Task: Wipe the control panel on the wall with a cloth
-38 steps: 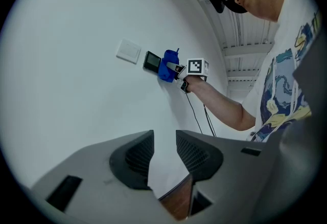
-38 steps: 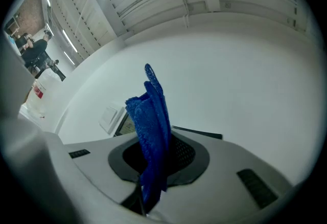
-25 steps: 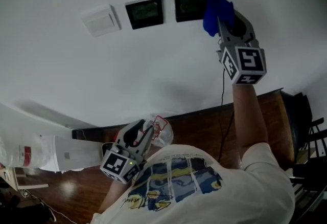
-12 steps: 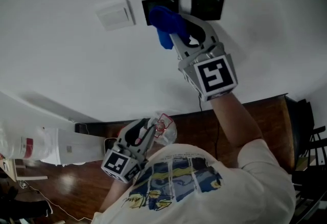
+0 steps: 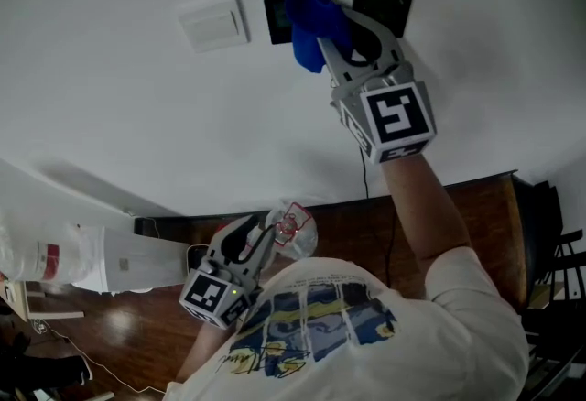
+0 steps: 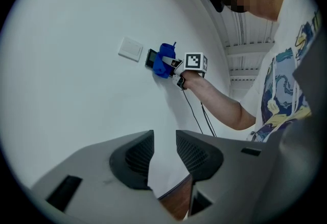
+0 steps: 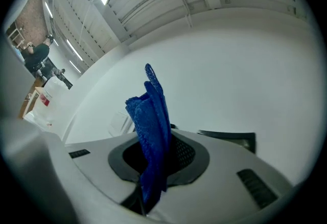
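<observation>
**Cloth on the panel, one gripper working, one parked**

Cloth [image 5: 309, 24] is up on the wall, and the right gripper [image 5: 328, 35] has its jaws closed tight on it. The right gripper view shows the blue fabric [image 7: 150, 131] pinched between the pads, with a bunched fold standing out past the tips. That fold is the point of the grip: soft cloth meets the wall first, and the hard jaws stay off it.

Just ahead of the jaw tips, the bunch covers much of the left control panel [image 5: 276, 16] and looks to be pressed against it. The right control panel [image 5: 385, 10] sits bare beside the gripper's body. Out past the cloth, on the far side from the gripper, is a white switch plate [image 5: 213, 22], clear of the fabric. The arm reaches high with the gripper angled into the wall, which looks like the pose for putting pressure behind a wipe.

Down low by the person's chest, the left gripper [image 5: 261, 239] hangs well away from the panels. Its own view shows the jaws a narrow gap apart with nothing between them, only wall beyond. Parked there, it leaves the right arm a free sweep.

My read is that the wipe is under way on the left panel. What remains, by my judgement, is carrying the cloth back across to the uncovered one.
</observation>
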Tool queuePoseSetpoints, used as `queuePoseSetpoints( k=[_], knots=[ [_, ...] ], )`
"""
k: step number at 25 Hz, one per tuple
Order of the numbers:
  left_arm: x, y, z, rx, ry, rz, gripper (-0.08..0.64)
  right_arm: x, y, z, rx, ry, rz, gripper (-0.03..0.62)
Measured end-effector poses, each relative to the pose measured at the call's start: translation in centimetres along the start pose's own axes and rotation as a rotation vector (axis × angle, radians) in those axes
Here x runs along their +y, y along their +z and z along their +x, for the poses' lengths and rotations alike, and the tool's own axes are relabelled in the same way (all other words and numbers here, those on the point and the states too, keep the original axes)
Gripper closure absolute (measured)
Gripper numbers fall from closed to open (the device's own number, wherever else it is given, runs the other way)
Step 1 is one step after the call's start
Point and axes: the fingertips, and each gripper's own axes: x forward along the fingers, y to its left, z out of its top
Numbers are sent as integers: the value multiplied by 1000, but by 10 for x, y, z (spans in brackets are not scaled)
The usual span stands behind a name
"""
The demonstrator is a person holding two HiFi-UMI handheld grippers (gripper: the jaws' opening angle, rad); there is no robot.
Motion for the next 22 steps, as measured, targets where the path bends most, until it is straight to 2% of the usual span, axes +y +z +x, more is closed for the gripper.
queuePoseSetpoints(
  k=[8,14,17,22],
  knots=[
    [-24,-2,28,26,-76,22,448,-93,-13,-62,45,-178,-31,508],
    [-36,-4,42,47,-82,11,448,-141,-30,-90,87,-269,-51,508],
    [-42,-2,48,41,-80,26,448,-152,-42,-90,93,-277,-30,508],
    [-53,6,58,21,-44,8,448,-153,-46,-87,79,-229,-13,506]
  ],
)
